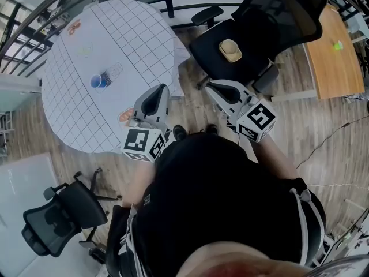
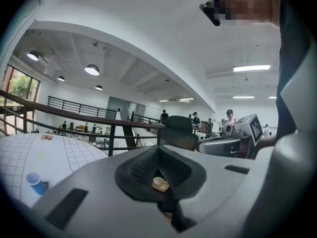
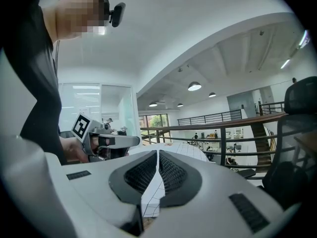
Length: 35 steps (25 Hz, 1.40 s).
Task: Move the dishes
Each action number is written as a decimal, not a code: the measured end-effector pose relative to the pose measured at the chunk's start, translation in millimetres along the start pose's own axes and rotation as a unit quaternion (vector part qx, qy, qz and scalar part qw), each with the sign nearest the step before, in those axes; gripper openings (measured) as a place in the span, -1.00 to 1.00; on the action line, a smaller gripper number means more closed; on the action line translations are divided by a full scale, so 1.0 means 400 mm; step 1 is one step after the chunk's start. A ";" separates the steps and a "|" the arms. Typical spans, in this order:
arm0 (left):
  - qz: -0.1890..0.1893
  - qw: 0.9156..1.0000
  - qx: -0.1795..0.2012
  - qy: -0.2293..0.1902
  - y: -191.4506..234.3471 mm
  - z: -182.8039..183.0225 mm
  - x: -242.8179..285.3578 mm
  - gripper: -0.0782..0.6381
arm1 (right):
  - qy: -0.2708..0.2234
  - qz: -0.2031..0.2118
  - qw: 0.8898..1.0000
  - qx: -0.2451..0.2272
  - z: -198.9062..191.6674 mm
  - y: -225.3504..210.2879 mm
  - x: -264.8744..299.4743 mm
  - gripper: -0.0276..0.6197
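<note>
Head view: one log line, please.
left gripper shut, empty | right gripper shut, empty | dish on chair | blue cup on table

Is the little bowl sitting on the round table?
No, the bowl rests on the seat of the black chair, beside the table.

Left gripper (image 2: 158, 150) is holding its jaws together at the tips, gripping nothing. Small beige dish (image 2: 160, 183) is showing through the gap lower down, beyond the pads. Black chair (image 2: 179, 133) is standing ahead. Right gripper (image 2: 233, 140) is hovering at right. Blue cup (image 2: 34, 182) is sitting on gridded table (image 2: 59, 155), left.
</note>
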<state>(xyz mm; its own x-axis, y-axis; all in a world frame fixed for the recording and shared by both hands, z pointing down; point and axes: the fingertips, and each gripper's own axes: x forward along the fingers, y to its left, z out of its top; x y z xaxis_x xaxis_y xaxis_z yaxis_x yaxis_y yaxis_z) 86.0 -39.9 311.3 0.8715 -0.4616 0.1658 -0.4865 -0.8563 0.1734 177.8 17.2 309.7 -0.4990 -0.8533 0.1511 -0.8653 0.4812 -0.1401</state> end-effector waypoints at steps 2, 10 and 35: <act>-0.002 1.000 -0.001 -0.001 0.022 -0.003 -0.006 -0.77 | 0.007 -0.003 1.000 -0.002 -0.004 0.001 0.026 -0.82; -0.028 1.000 0.005 0.002 0.080 -0.006 -0.020 -0.77 | 0.029 -0.024 0.999 -0.014 -0.009 0.002 0.107 -0.82; -0.064 0.994 -0.015 0.086 0.019 -0.085 0.730 -0.77 | 0.135 -0.128 0.981 0.054 -0.261 -0.755 -0.019 -0.82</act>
<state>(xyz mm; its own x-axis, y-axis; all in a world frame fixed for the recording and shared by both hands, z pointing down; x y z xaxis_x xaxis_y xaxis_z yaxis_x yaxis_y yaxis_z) 334.5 -173.5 393.9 0.9040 -0.3014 0.3034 -0.3769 -0.8967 0.2323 438.1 -100.5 453.0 -0.2729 -0.8520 0.4468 -0.9612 0.2218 -0.1640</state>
